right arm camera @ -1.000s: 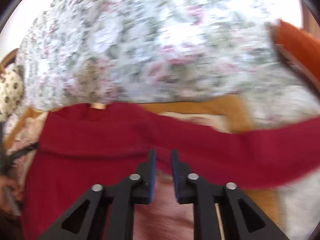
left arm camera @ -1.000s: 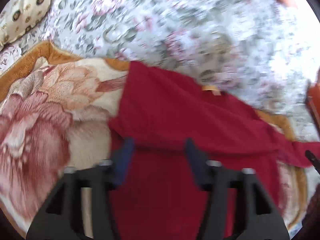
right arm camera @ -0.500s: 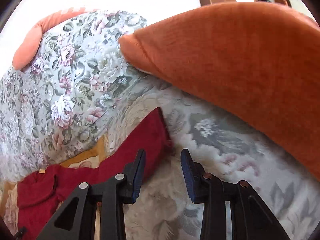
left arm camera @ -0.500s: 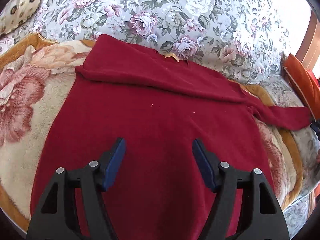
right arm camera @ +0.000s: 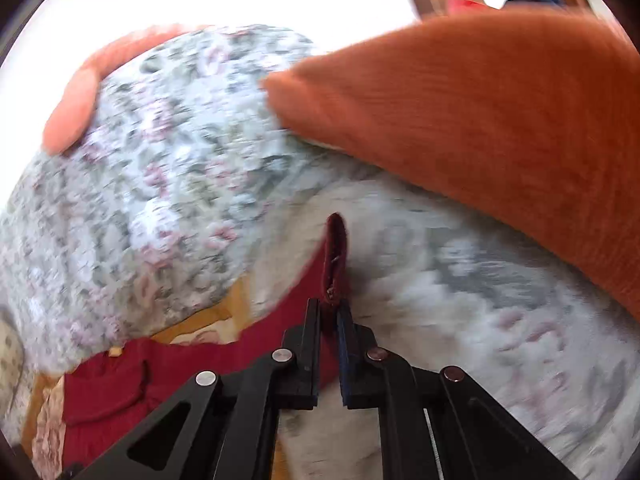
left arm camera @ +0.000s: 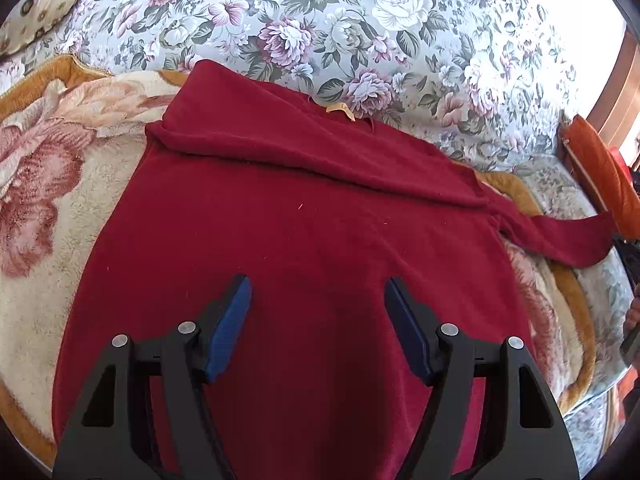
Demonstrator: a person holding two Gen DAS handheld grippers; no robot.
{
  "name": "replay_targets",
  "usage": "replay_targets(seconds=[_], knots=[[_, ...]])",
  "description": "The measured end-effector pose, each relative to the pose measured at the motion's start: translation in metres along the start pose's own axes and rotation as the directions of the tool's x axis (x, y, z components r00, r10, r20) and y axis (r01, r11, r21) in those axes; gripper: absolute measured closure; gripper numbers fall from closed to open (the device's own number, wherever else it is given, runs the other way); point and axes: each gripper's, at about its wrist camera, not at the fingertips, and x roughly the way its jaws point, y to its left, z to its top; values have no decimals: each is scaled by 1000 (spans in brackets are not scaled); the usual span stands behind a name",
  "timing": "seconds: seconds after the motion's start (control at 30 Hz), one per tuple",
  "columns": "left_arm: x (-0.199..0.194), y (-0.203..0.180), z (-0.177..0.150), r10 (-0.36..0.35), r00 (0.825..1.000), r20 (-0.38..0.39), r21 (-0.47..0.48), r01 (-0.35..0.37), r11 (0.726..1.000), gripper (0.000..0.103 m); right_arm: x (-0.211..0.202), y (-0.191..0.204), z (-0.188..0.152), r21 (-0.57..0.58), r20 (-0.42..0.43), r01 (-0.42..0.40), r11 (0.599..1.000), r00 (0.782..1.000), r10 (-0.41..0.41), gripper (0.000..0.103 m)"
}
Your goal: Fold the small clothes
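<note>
Right wrist: right gripper (right arm camera: 329, 312) pinches red sweater (left arm camera: 304, 248) sleeve cuff (right arm camera: 335, 258); left gripper (left arm camera: 318, 300) gapes wide above it.

Both grippers (left arm camera: 318, 292) (right arm camera: 329, 312) are black, blue-padded, with silver screws.

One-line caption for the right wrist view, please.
Right tongs shut on the red sweater's sleeve cuff, stretched toward the orange cushion on the floral sofa.

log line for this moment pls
step: fold sleeve | left gripper: open over sweater | right gripper: shut on sleeve cuff
</note>
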Motion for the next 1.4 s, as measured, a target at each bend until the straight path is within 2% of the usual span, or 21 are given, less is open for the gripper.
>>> replay_targets(seconds=[0.07,0.13,0.2,0.3,0.37,0.4,0.43,0.47,0.57,0.63,0.67,0.7,0.73,0.83,0.87,0.9,0.97,1.03,1.2,1.37,1.4], knots=[[-2,-3,1,-57,998,2,-13,57,998,34,-1,39,-11,-80,-20,-86,993,996,85,96],[0,-11,5,-136,990,-23,-30,135,990,34,1,82,-28,-147,-62,-191,970,981,184,96],[-1,-21,9,-189,982,-30,-28,188,982,34,4,136,-58,-212,-140,-324,922,944,300,97],[5,-37,19,-282,957,-70,-68,278,958,34,8,202,-106,-270,-262,-460,846,881,395,97],[8,-43,23,-330,940,-87,-97,322,942,34,13,243,-145,-298,-344,-523,799,839,421,97],[10,-45,25,-356,930,-95,-114,345,932,34,16,258,-160,-307,-375,-537,786,827,419,97],[12,-46,26,-383,918,-102,-131,369,920,34,20,271,-175,-326,-399,-537,778,824,401,96],[15,-48,27,-398,910,-112,-141,382,913,34,24,282,-188,-353,-412,-522,776,832,372,96],[33,-54,25,-414,893,-176,-156,390,908,34,35,293,-208,-375,-429,-486,789,846,317,94],[46,-58,24,-404,890,-212,-158,377,913,34,41,288,-212,-338,-471,-511,790,819,328,76],[49,-60,24,-407,888,-213,-156,380,912,34,40,282,-211,-312,-480,-533,786,803,354,71],[52,-65,26,-409,888,-210,-150,384,911,34,38,280,-211,-301,-477,-540,786,799,366,67],[54,-67,25,-408,888,-213,-147,384,912,34,36,276,-211,-295,-468,-536,791,803,369,65],[62,-79,26,-398,889,-225,-120,380,917,27,23,255,-210,-256,-416,-481,838,838,354,65],[63,-82,27,-397,890,-225,-110,381,918,22,17,247,-208,-243,-383,-450,859,858,341,65],[65,-86,27,-395,890,-227,-99,383,919,20,10,239,-203,-234,-335,-407,883,886,320,65],[70,-91,30,-386,894,-227,-84,377,922,18,-4,225,-198,-213,-243,-342,915,926,290,65],[70,-90,30,-390,893,-225,-91,379,921,18,-9,223,-197,-211,-210,-318,924,938,275,65],[63,-86,18,-448,861,-242,-143,425,894,19,-17,232,-199,-264,-176,-301,916,949,261,65],[78,-89,34,-456,866,-207,-215,414,884,20,-29,222,-195,-251,-116,-256,934,965,234,65],[78,-87,36,-456,869,-191,-237,410,881,29,-32,218,-194,-239,-97,-245,940,969,228,65]])
